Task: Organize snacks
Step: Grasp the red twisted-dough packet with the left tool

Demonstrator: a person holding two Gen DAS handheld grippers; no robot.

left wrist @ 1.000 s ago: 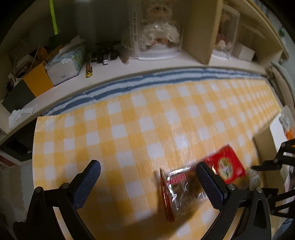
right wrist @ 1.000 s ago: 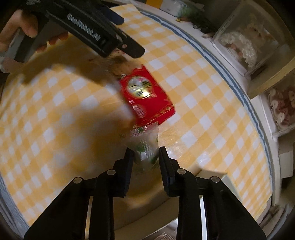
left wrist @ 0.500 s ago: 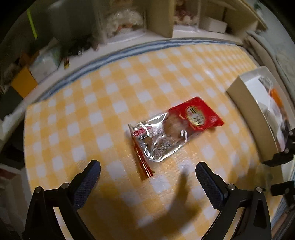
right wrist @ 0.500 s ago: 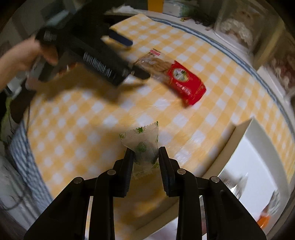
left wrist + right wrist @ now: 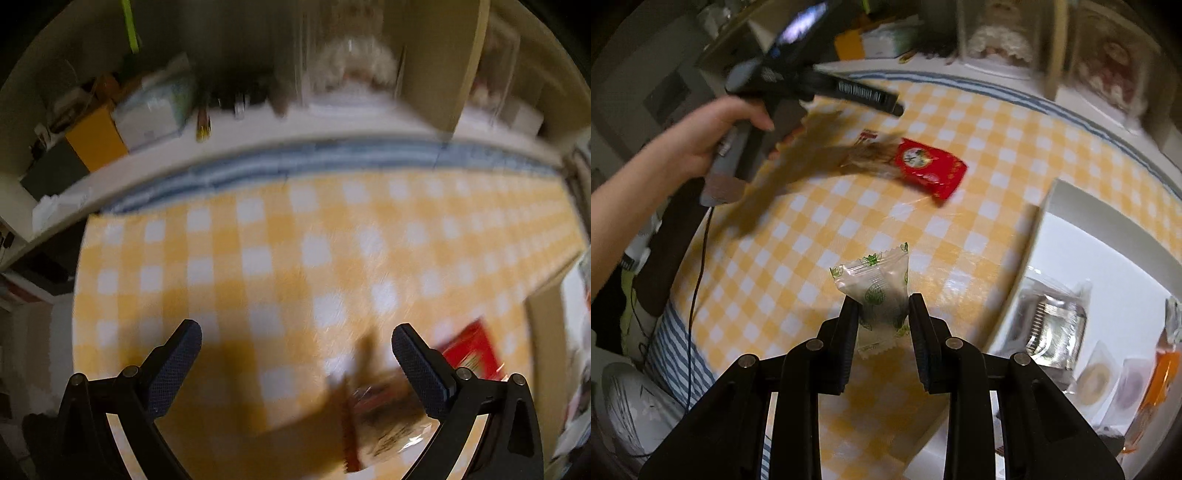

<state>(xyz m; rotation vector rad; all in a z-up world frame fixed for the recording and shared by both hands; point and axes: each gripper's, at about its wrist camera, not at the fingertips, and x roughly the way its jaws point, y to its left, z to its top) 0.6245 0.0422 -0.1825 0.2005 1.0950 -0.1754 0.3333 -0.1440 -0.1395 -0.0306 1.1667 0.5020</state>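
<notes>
My right gripper [image 5: 881, 306] is shut on a small clear snack packet with green print [image 5: 877, 280], held above the yellow checked tablecloth [image 5: 820, 236]. A red and clear snack packet [image 5: 923, 166] lies flat on the cloth further off. In the left wrist view the same red packet [image 5: 469, 350] shows blurred at the lower right, partly behind the right finger. My left gripper [image 5: 295, 341] stands open with nothing between its fingers, held in a person's hand [image 5: 713, 136] above the table's left part.
A white box [image 5: 1108, 280] at the right holds several wrapped snacks [image 5: 1051, 325]. Behind the table runs a shelf [image 5: 295, 140] with boxes, a tissue pack and a doll in a clear case. A cable [image 5: 698, 266] hangs off the left table edge.
My right gripper has carried the green-printed packet up and toward the white box, rolling as it went. The left gripper swung over the red packet and back, and its view is now blurred.
</notes>
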